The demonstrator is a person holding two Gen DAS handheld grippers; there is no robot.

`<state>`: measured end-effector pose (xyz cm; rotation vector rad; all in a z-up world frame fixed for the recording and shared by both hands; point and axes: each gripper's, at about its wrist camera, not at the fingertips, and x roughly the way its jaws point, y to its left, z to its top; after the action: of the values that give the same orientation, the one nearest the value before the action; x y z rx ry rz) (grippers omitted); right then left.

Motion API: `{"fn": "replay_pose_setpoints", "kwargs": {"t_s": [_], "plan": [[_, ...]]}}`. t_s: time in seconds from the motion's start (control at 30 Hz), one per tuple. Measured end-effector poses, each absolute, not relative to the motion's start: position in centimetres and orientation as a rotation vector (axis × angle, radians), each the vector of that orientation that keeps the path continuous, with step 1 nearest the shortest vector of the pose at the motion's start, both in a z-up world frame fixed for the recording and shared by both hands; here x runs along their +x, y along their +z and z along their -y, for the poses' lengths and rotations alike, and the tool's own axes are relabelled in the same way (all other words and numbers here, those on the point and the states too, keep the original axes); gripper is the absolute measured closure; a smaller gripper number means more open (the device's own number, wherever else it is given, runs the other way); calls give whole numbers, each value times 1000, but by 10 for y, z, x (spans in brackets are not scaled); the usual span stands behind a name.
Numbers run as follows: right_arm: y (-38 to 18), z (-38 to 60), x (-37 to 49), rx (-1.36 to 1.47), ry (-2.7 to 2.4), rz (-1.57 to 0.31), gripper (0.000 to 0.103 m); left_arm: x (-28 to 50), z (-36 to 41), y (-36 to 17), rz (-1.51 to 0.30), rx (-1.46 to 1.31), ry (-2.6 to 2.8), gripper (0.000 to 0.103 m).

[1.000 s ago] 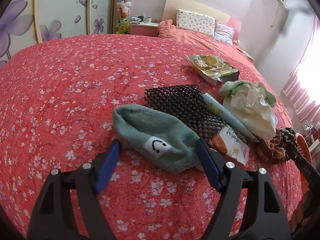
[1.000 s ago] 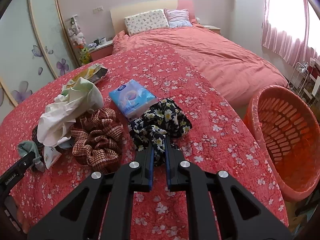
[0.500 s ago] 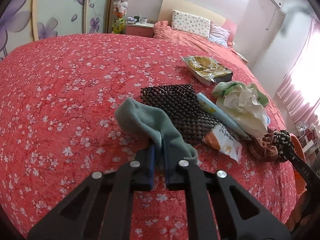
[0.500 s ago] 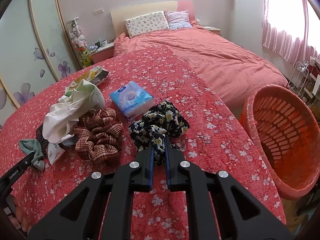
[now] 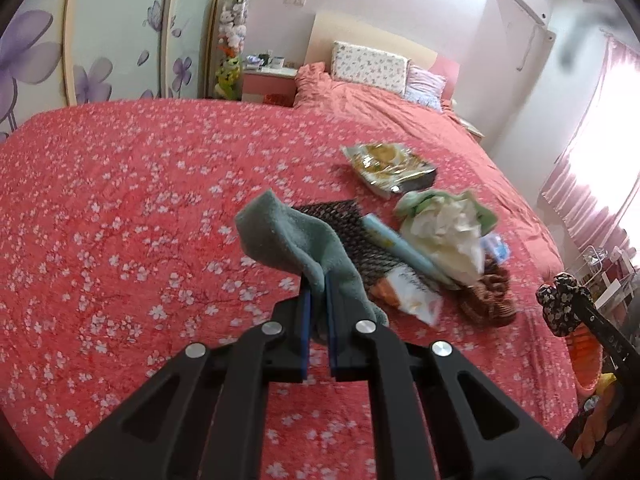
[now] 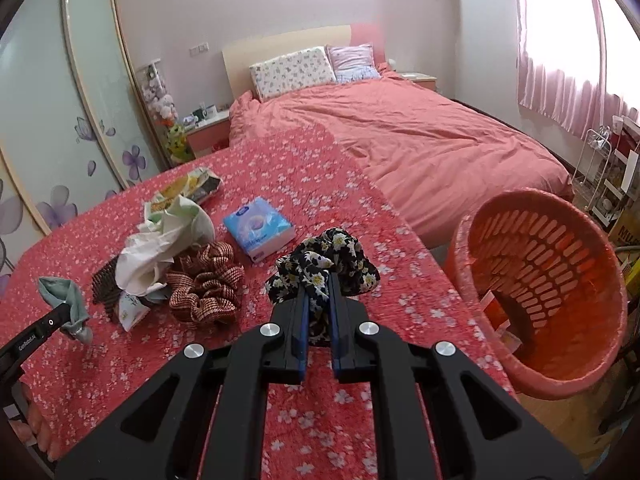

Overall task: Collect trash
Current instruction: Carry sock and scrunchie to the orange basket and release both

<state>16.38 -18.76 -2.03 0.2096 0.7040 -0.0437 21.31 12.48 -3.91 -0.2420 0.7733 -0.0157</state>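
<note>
This is a bedroom in a home. A bed [image 6: 420,136] with a salmon-pink duvet, a flowered pillow [image 6: 292,66] and a pale headboard [image 6: 280,44] stands against the far wall. Beside it are a pink nightstand [image 5: 268,84], a tall case of plush toys [image 5: 232,40] and sliding wardrobe doors [image 5: 116,32] painted with purple flowers. Pink curtains [image 6: 560,48] hang at the window.

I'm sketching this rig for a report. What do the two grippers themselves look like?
Both match: the left gripper and right gripper have black angular linkage frames with triangular cutouts, silver round pivot bolts and blue finger pads. Small white lettering marks one side. No cables visible.
</note>
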Motion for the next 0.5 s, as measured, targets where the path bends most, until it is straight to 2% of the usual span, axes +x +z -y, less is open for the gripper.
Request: {"fn": "replay_pose_setpoints", "kwargs": {"t_s": [0.5], "plan": [[4,225,131,262,-61,-601,97,192,-48,17,-683,-196,-200,96]]}}
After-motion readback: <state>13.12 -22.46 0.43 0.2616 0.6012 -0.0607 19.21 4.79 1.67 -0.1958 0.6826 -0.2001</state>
